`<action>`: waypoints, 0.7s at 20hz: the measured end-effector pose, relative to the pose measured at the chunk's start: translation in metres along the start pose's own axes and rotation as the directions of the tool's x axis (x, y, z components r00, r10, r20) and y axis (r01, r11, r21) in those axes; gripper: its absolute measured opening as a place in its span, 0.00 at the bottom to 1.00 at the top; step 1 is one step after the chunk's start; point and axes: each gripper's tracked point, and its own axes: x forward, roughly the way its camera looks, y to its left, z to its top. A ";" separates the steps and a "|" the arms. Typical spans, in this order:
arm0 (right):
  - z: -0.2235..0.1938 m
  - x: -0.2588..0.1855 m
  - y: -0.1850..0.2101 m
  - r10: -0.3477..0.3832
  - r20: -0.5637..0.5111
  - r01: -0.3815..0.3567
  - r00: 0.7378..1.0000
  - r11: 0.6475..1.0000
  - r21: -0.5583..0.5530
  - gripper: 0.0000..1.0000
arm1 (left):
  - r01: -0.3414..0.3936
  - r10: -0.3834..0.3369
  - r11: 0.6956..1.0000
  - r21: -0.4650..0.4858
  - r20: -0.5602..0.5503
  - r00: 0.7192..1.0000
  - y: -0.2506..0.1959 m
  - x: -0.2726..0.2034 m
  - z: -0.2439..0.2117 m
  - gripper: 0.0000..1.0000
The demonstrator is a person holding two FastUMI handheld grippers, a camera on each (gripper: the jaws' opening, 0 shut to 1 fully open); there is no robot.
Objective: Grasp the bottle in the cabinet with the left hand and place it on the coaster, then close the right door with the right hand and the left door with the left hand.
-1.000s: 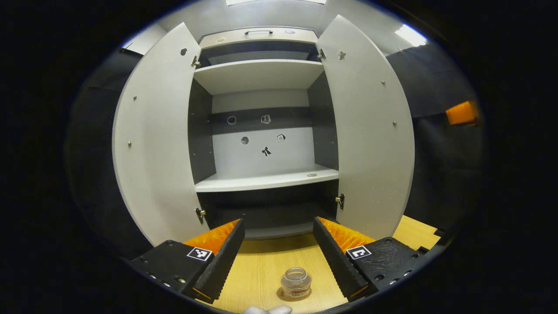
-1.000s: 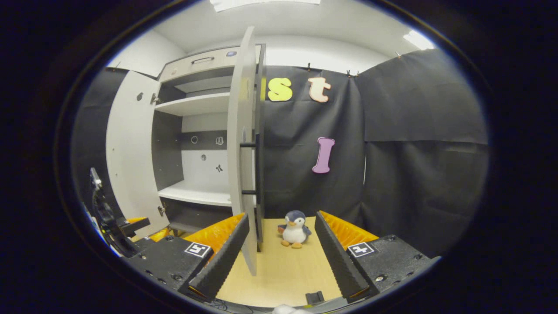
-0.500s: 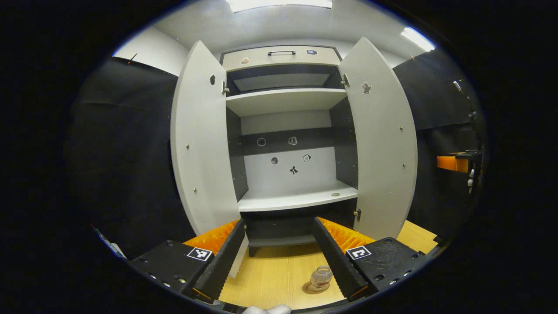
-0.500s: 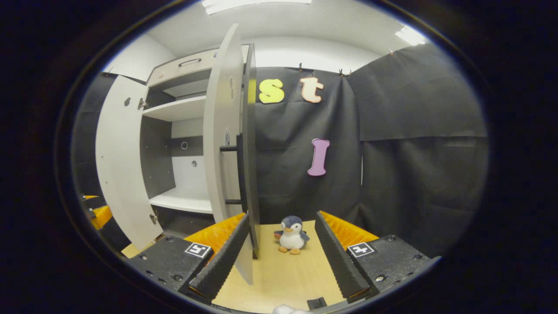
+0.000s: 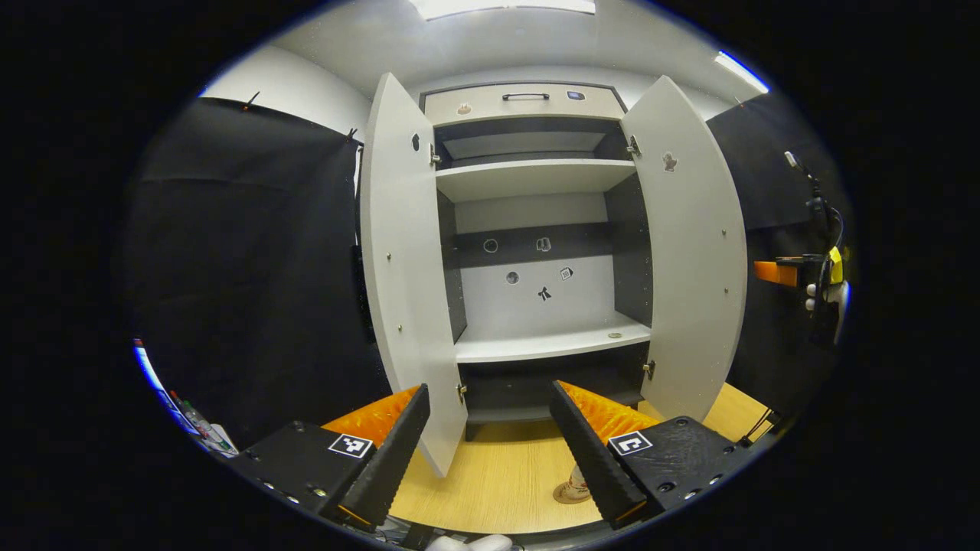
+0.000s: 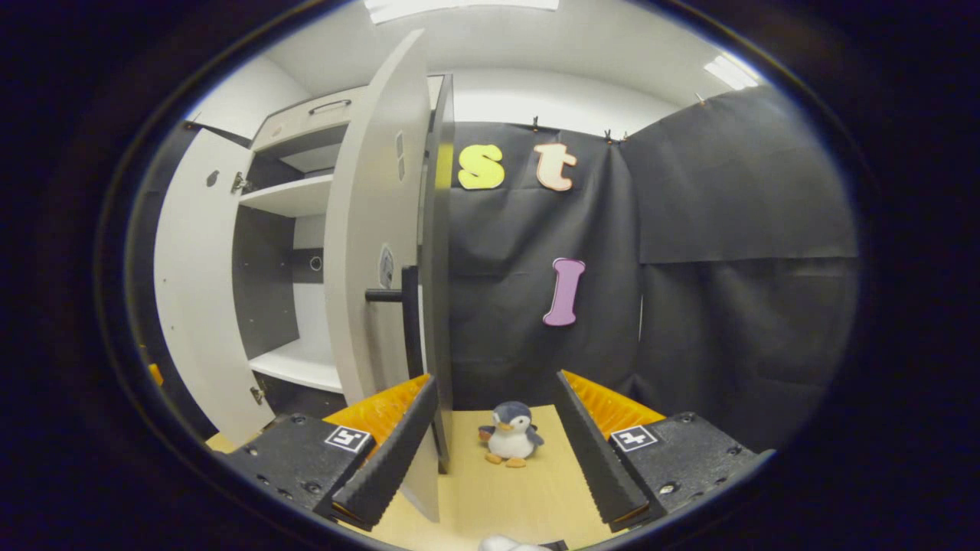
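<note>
Both cabinet (image 5: 536,176) doors stand open. The bottle (image 5: 576,484) rests on the coaster (image 5: 566,496) on the counter (image 5: 498,482), partly hidden behind the left gripper (image 5: 488,448), whose jaws gape wide, empty. The right gripper (image 6: 494,451), equally wide and empty, sits near the right door (image 6: 375,252); a toy penguin (image 6: 510,434) stands beyond.

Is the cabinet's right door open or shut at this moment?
Open. The right door stands swung out from the cabinet, leaving its shelves in sight.

A light wooden counter (image 5: 498,482) stands inside a booth walled with black cloth (image 6: 735,260). Above the cloth runs a white wall (image 6: 566,96), and bright ceiling light panels (image 5: 501,6) glow overhead on the pale ceiling.
</note>
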 end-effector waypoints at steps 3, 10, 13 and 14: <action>0.010 0.015 -0.003 -0.003 0.009 0.003 1.000 1.000 -0.011 0.99 | 0.002 -0.002 1.000 -0.003 0.003 1.000 0.002 -0.004 0.003 0.96; 0.017 0.023 0.012 0.053 0.002 -0.053 0.999 0.999 -0.010 0.93 | -0.004 0.005 1.000 -0.018 0.014 1.000 0.008 -0.004 0.005 0.96; 0.017 0.020 0.019 0.061 -0.002 -0.061 0.998 0.998 -0.021 0.94 | -0.012 0.013 1.000 -0.024 0.006 1.000 0.012 -0.004 0.000 0.96; 0.018 0.020 0.022 0.067 -0.004 -0.067 0.998 0.997 -0.026 0.94 | -0.014 0.014 1.000 -0.026 0.006 1.000 0.015 -0.004 0.000 0.96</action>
